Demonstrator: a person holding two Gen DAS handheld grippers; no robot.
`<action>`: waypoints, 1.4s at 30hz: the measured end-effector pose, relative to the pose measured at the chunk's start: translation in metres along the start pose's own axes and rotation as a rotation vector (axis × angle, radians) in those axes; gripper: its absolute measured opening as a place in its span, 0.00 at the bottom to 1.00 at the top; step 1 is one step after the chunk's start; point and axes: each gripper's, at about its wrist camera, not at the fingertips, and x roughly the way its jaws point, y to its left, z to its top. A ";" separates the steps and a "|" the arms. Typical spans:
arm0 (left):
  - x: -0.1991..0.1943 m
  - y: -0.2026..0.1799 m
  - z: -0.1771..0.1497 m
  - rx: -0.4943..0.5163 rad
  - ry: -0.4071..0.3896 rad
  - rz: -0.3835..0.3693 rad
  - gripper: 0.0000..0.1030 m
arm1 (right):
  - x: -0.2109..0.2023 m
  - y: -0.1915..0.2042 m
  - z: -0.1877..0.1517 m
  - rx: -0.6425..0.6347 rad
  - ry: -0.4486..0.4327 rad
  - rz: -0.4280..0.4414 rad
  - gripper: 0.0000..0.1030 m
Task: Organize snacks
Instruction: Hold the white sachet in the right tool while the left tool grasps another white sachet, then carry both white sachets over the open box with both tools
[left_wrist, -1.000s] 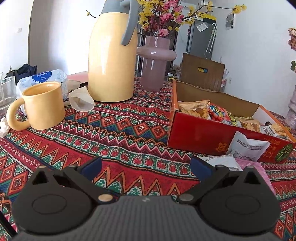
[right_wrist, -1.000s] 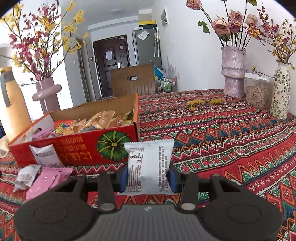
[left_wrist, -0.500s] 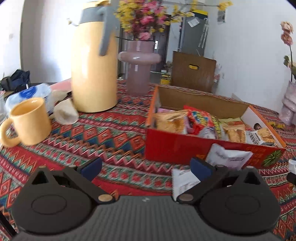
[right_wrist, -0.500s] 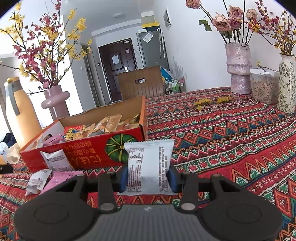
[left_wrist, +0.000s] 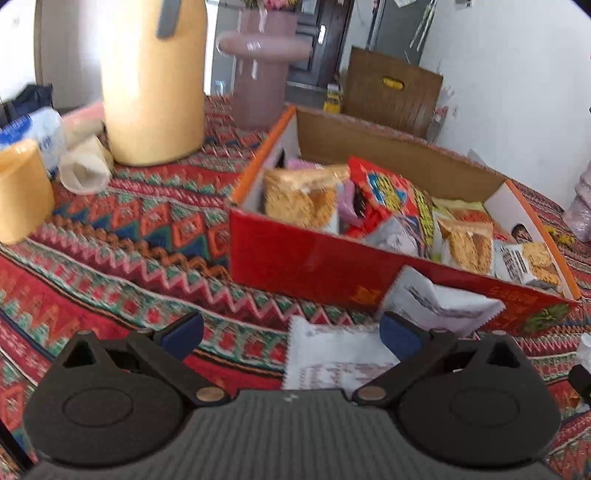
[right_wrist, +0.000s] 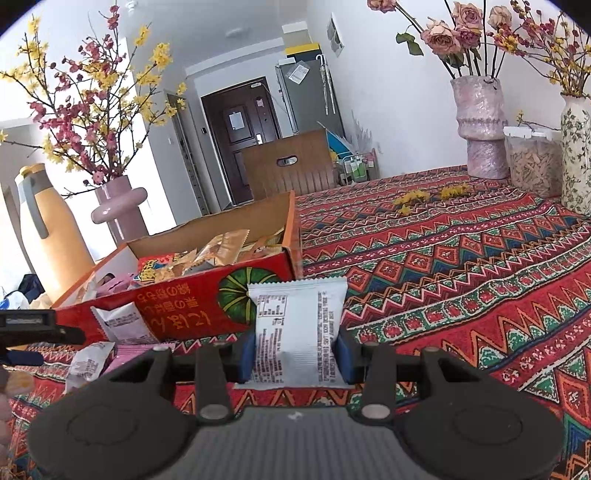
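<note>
The white snack packet (right_wrist: 295, 332) stands upright between the two blue pads of the right gripper (right_wrist: 294, 354). The pads press on its sides, so the packet is held tight. It hangs over the patterned cloth (right_wrist: 461, 288), just in front of the red snack box (right_wrist: 192, 314) and not yet in it.

The box is already quite full of snacks. If this packet is let go too soon, it could land on the cloth or bounce off the front wall. If it is pushed down hard, it could squash the bags under it.

The pads hold only the lower part of the packet. It looks smooth and puffy, so it might slip out or tip over on the way.

More packets lie outside the box. One white packet (left_wrist: 439, 302) leans on the red front wall. Another flat white packet (left_wrist: 332, 354) lies on the cloth, near a pink one (right_wrist: 133, 356).

The left gripper (left_wrist: 291, 332) is wide open with nothing in it. It hangs over the flat white packet. That view is blurry, so I cannot say for sure if a pad touches it. If the pads close too high, they may grab nothing, or catch the cloth and pull it.

The two grippers are near each other, so they could bump.
</note>
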 end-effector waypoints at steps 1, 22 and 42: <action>0.001 -0.003 -0.002 0.002 0.006 -0.009 1.00 | 0.000 0.000 0.000 0.001 0.000 0.001 0.41; -0.021 -0.022 -0.028 0.106 -0.064 -0.004 0.49 | 0.001 0.001 -0.001 0.007 -0.001 0.013 0.41; -0.088 -0.026 0.031 0.115 -0.354 -0.036 0.50 | -0.025 0.084 0.049 -0.165 -0.144 0.104 0.41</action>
